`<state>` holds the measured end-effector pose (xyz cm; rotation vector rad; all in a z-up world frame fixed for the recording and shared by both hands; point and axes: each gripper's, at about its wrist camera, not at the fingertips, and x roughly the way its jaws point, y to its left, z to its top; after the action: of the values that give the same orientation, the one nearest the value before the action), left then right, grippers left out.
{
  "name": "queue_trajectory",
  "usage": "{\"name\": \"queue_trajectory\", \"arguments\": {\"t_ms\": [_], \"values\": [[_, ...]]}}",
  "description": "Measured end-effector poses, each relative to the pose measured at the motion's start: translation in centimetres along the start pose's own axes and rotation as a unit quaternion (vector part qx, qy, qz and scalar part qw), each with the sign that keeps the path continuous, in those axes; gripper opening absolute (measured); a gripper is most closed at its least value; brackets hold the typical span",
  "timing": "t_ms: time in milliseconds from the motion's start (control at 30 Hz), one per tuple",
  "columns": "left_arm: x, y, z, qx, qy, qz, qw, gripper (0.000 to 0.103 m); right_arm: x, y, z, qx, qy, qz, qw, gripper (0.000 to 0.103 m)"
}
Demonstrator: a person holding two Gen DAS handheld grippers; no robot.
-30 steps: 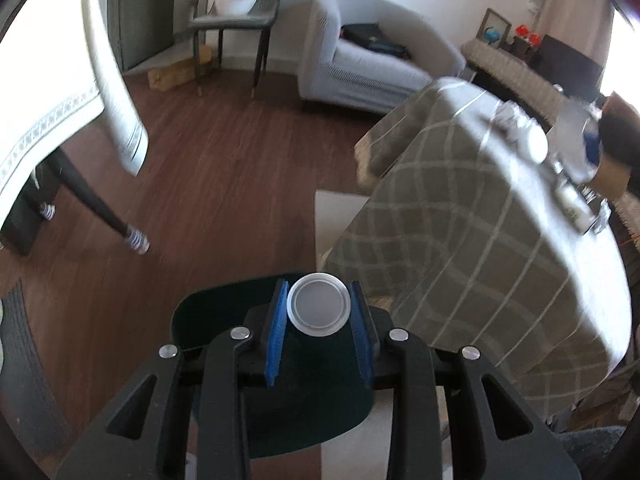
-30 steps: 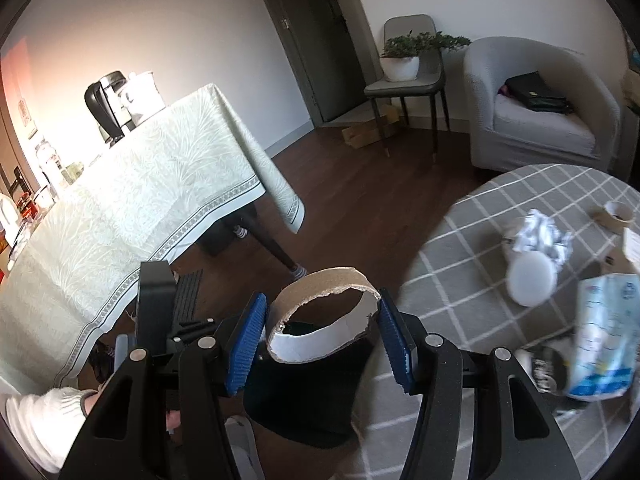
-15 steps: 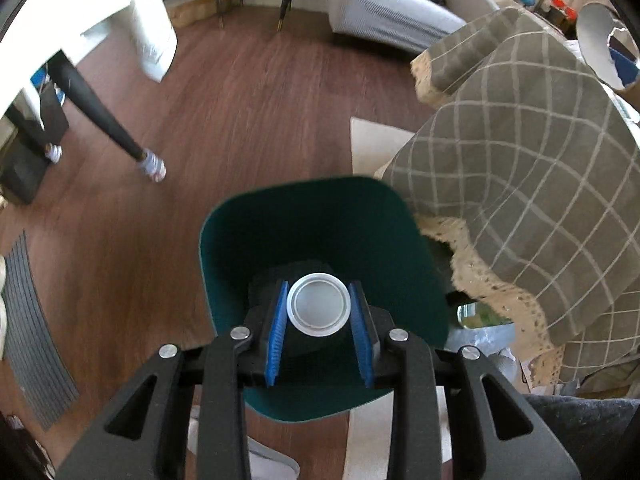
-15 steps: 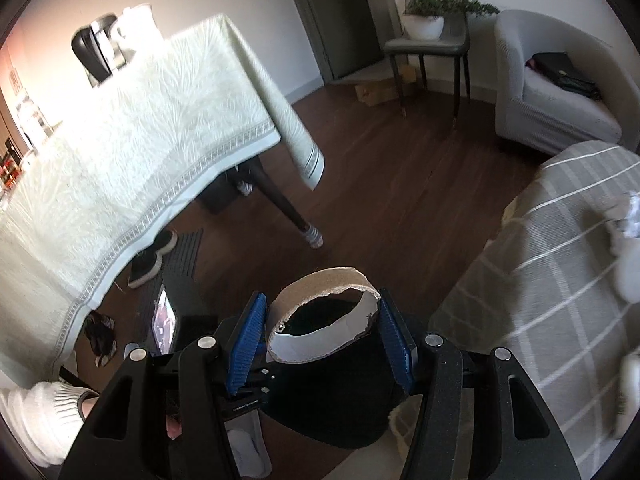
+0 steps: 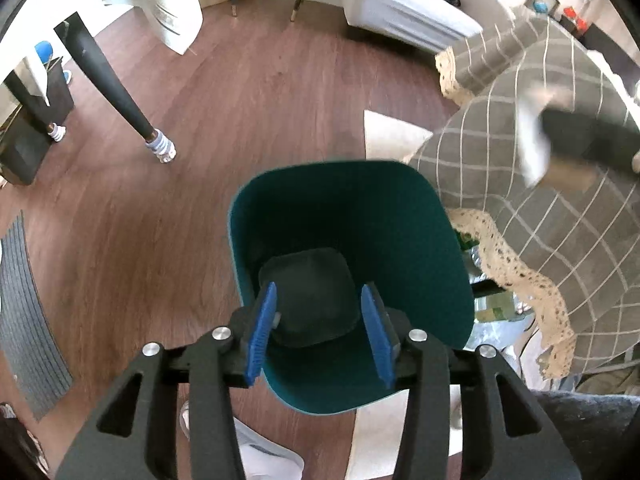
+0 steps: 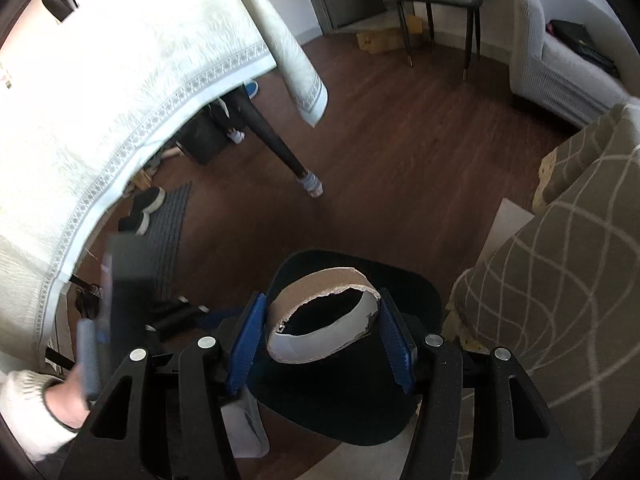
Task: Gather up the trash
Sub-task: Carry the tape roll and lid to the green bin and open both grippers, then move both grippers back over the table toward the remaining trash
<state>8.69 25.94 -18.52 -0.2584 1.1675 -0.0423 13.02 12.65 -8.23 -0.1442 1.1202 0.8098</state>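
Gone from the left gripper (image 5: 322,330): the white round lid that sat between its blue fingers (image 5: 262,332) half a sec ago. Fingers now opening, nothing between them, and they hang over the mouth of the teal bin (image 5: 420,240). Only the bin's dark bottom shows; lid itself can't be made out inside.

Both cams have dropped closer to the floor vs. a sec ago, w/ the bin filling more of each view.

Right gripper (image 6: 320,336) is clamped on the torn cardboard ring (image 6: 320,296), a brown band w/ white inner face & ragged top edge, pads pressing both its sides. Ring is held upright, open end toward cam, above the bin (image 6: 416,292), which looks nearly black here.

Bin stands on the wood floor (image 5: 260,92), just beside the hanging edge of the grey checked cloth (image 5: 540,200) w/ lace trim on the round surface. Right-wrist view also shows the person's hand (image 6: 68,400) in a pale sleeve at lower left, blurred.
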Motion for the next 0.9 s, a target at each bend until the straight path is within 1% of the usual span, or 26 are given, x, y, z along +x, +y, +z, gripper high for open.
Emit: {"name": "queue_trajectory", "arguments": {"t_ms": [167, 333, 433, 500, 633, 667, 700, 800, 900], "values": [[-2.1, 0.6, 0.5, -0.008, -0.031, -0.003, 0.9995, 0.051, 2.1, -0.2, -0.6, 0.005, 0.023, -0.007, 1.000, 0.057], [-4.7, 0.7, 1.1, -0.009, -0.069, -0.003, 0.9976, 0.049, 4.0, -0.4, -1.3, 0.010, 0.046, -0.012, 0.999, 0.057], [-6.5, 0.5, 1.6, 0.000, -0.096, 0.009, 0.9954, 0.048, 5.3, -0.5, -1.5, 0.014, 0.057, -0.014, 0.998, 0.057], [-7.5, 0.4, 1.8, 0.003, -0.110, 0.012, 0.9939, 0.043, 5.9, -0.4, -1.6, 0.015, 0.062, -0.016, 0.998, 0.057], [-9.8, 0.0, 2.8, 0.004, -0.138, 0.012, 0.9903, 0.036, 7.0, -0.2, -2.1, 0.013, 0.075, -0.020, 0.997, 0.057], [-10.3, -0.2, 2.9, 0.005, -0.145, 0.012, 0.9894, 0.032, 7.5, -0.2, -2.2, 0.012, 0.078, -0.021, 0.997, 0.057], [-10.8, -0.2, 3.2, 0.004, -0.152, 0.012, 0.9883, 0.030, 7.9, -0.2, -2.5, 0.011, 0.082, -0.021, 0.996, 0.057], [-12.7, -1.0, 3.9, 0.006, -0.179, 0.009, 0.9837, 0.028, 9.1, -0.5, -3.3, 0.008, 0.097, -0.030, 0.995, 0.058], [-14.7, -2.2, 4.3, 0.019, -0.201, 0.002, 0.9794, 0.028, 9.9, -0.8, -4.2, 0.002, 0.109, -0.046, 0.993, 0.058]]}}
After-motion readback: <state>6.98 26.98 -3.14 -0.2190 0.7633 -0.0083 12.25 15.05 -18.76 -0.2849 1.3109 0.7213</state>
